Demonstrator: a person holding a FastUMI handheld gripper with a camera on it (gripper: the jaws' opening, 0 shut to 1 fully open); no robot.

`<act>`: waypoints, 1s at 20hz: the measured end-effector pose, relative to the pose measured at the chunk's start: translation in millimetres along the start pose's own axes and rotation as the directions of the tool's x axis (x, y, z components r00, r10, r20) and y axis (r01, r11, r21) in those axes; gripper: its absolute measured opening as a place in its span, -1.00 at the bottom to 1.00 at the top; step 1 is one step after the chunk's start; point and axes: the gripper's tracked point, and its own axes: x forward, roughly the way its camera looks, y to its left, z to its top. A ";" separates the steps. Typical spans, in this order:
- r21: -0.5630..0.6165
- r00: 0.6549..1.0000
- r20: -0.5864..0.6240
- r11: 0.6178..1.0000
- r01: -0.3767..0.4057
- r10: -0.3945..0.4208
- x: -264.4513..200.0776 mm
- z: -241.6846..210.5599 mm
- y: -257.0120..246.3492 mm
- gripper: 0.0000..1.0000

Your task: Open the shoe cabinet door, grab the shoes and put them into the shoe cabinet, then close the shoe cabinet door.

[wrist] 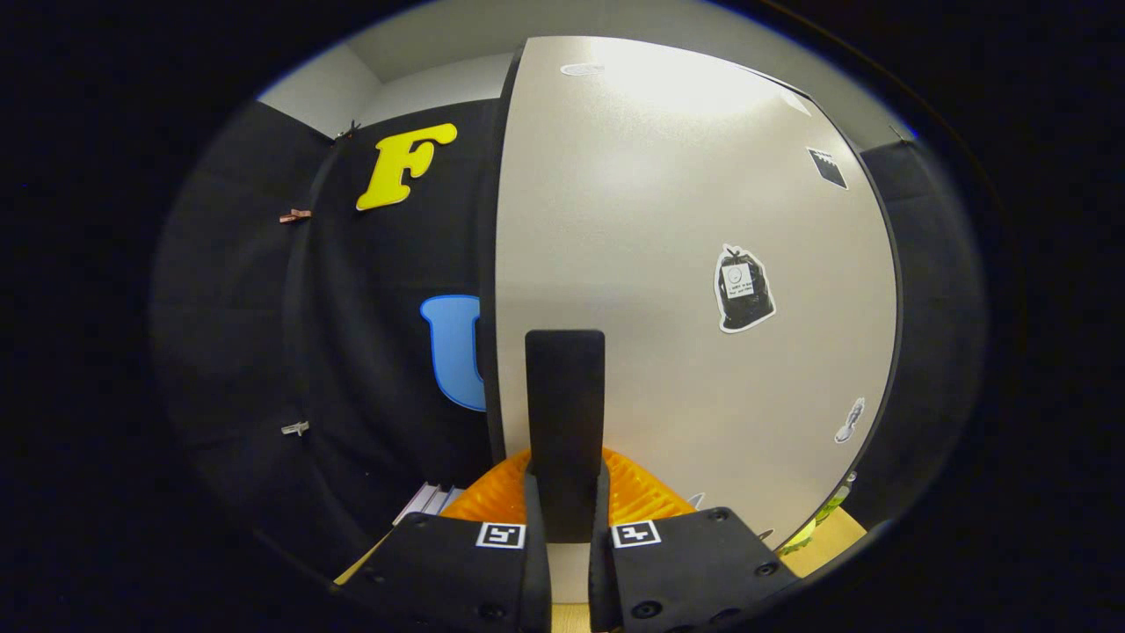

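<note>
The shoe cabinet door, a pale flat panel with a dark rim, stands very close in front of me. A black upright bar handle is mounted on it near its left edge. My gripper is shut on the lower end of this handle, with one finger pressing on each side. The door's left edge stands free against the black cloth wall behind it. Whether the door is ajar or flush with the cabinet I cannot tell. The shoes and the cabinet's inside are hidden behind the door.
Small stickers mark the door: a black bag shape to the right of the handle and a smaller one lower down. A pale slatted object lies low on the left. A yellow-green item rests on a wooden surface at the lower right.
</note>
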 end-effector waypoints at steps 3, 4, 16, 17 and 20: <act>-0.003 0.999 0.014 0.999 -0.049 0.049 -34.5 0.6 -4.7 -0.59; 0.002 0.998 0.017 0.998 -0.064 0.064 -46.0 0.7 -7.3 -0.59; 0.023 0.992 0.012 0.992 -0.127 0.127 -147.7 1.6 -67.1 -0.59; 0.022 0.992 0.011 0.992 -0.126 0.126 -154.2 2.2 -74.5 -0.60; 0.025 0.994 0.010 0.994 -0.106 0.106 -169.2 3.2 -95.2 -0.60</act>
